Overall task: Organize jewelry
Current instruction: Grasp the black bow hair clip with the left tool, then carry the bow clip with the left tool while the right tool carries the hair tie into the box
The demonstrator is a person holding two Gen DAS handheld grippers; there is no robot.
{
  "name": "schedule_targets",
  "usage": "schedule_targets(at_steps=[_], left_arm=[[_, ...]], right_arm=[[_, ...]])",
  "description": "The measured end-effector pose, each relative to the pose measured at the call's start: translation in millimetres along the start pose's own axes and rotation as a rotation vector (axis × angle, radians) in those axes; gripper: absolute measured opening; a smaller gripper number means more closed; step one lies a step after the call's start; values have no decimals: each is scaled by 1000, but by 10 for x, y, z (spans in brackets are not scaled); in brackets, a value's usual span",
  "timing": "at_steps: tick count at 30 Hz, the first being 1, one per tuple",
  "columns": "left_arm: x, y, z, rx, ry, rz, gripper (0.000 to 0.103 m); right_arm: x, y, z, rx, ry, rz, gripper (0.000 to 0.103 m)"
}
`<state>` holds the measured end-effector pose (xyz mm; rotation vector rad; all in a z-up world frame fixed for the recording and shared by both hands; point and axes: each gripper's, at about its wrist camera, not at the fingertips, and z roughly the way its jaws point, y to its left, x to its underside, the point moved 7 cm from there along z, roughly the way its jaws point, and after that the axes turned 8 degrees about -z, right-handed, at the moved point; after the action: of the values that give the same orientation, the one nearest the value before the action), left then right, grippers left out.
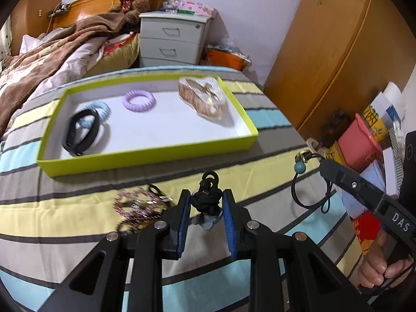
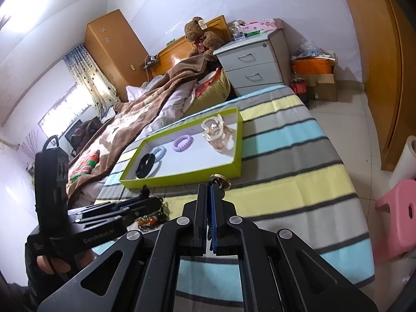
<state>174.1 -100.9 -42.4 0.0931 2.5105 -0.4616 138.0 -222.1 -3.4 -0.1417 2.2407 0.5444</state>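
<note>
Left gripper [image 1: 206, 202] pinches black knotted cord charm [image 1: 207, 197], lifted off striped bedspread [image 1: 78, 213] for carrying to far lime-green cardboard tray [image 1: 145, 156]; right gripper [image 2: 210, 189], jaws closed, dangles black cord necklace with blue bead [image 1: 299, 167].

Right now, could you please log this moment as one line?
left gripper: shut on black knotted cord charm | right gripper: shut on black cord bracelet | green tray: four items
</note>
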Motion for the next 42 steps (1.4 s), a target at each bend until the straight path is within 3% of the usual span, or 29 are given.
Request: schedule_targets(at_steps=[13, 28, 42], left_arm=[[-563, 442, -149, -34, -78, -60, 26], [-1120, 857, 213, -76, -71, -115, 26], [-1352, 1051, 639, -105, -25, -144, 26]], right_arm=[[-421, 293, 424, -22, 13, -72, 2], [-601, 393, 1194, -47, 107, -92, 2], [-591, 334, 1662, -39, 184, -89, 2]])
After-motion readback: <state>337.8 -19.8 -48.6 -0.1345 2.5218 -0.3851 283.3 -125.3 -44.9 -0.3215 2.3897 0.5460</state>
